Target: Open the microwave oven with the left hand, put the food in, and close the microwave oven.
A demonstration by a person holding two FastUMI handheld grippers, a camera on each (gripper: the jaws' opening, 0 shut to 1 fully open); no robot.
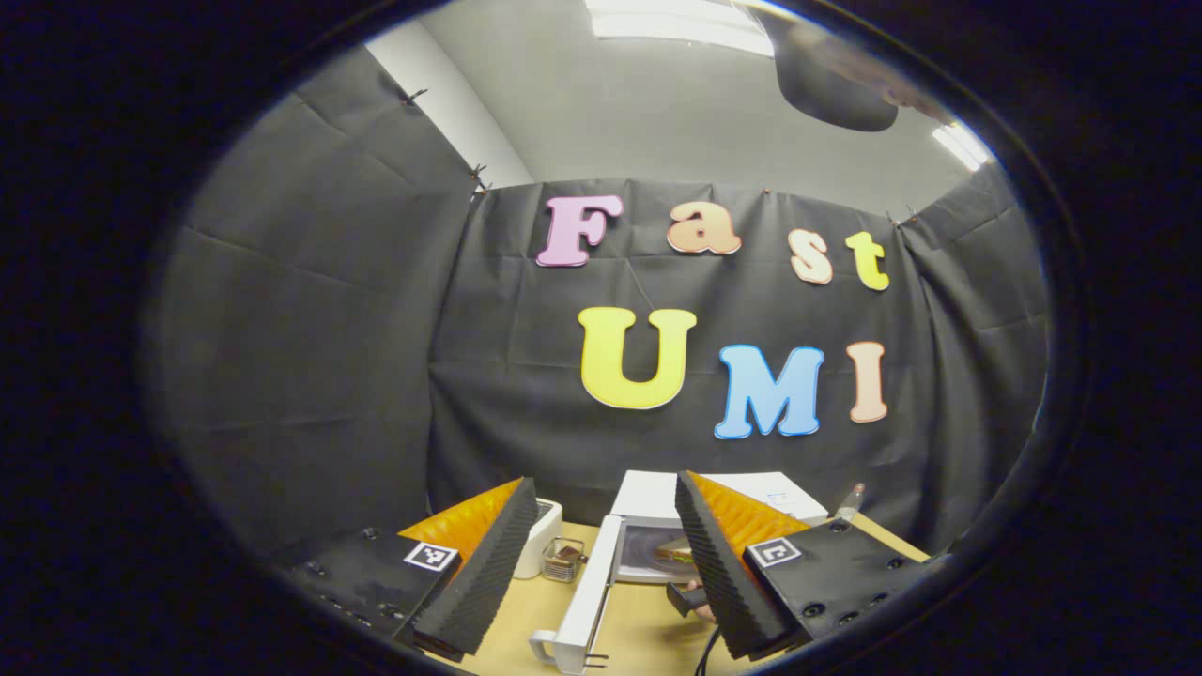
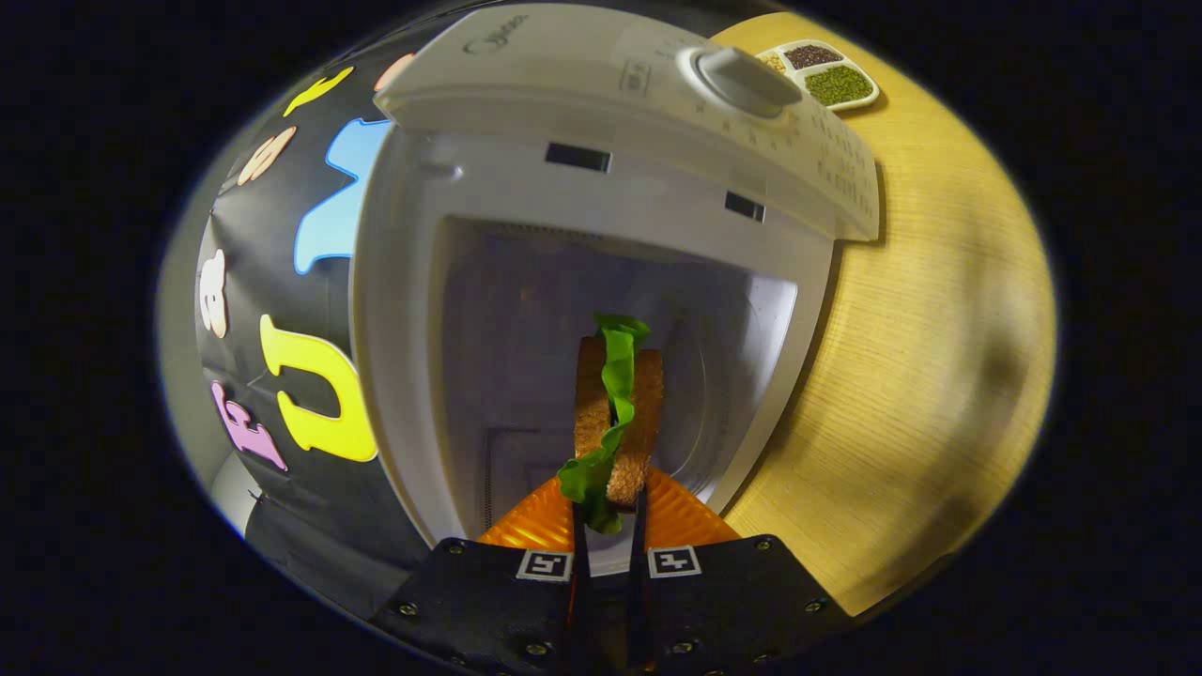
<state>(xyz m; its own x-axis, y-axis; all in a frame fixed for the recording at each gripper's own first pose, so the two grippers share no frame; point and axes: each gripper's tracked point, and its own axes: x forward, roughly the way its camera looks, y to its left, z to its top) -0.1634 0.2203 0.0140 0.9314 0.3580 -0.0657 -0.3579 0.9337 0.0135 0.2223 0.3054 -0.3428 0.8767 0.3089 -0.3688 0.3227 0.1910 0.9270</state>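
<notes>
Your left hand-held gripper (image 1: 593, 554) is raised and looks forward, level, with its two fingers (image 1: 488, 563) spread wide apart and nothing between them. Farther off, between those fingers, part of your other hand-held gripper shows low in the left gripper view. Your right hand-held gripper (image 2: 608, 493) is rolled onto its side, its fingers drawn close together and both pressing on the sandwich (image 2: 615, 413) from either side.

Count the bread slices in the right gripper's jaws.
2: one bread slice left of the lettuce, one bread slice right of it, both pinched by the right gripper inside the open microwave.
</notes>
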